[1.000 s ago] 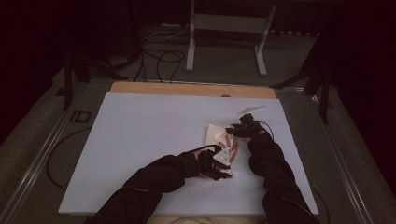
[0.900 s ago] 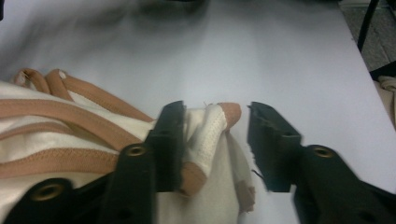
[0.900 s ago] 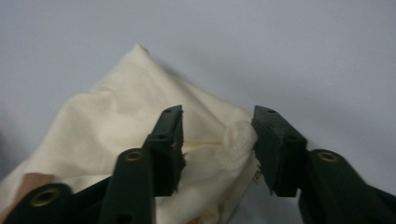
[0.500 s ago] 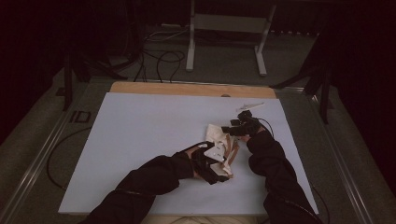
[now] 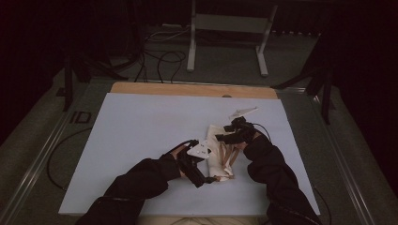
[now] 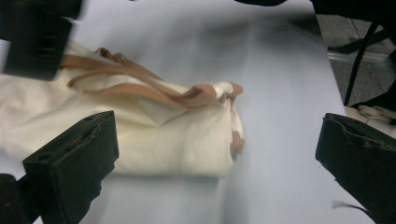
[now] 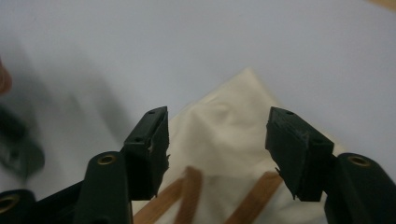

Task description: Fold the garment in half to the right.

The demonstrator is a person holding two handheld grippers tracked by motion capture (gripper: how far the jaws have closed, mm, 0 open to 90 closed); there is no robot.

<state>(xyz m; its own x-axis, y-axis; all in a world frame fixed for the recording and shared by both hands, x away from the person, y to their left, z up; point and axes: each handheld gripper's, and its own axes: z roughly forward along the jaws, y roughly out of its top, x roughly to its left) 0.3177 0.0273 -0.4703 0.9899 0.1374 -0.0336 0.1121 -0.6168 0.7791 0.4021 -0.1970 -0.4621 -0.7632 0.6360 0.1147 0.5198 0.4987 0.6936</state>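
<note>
White tabletop (image 5: 136, 136) — cream bag (image 5: 218, 154) between left tool (image 5: 210, 180), right tool (image 5: 225, 137) — both released.

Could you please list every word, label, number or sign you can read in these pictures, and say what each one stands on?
No text can be read in any of the views.
The cream cloth bag and its tan straps are plain.
The pale sheet covering the table carries no print.
A small dark mark left of the sheet is too small and dim to read.

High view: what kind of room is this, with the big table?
Probably a lab or recording studio, not a home: a pale sheet covers the work table, cables trail over the floor, and a metal stand sits behind in a dark room.
</note>
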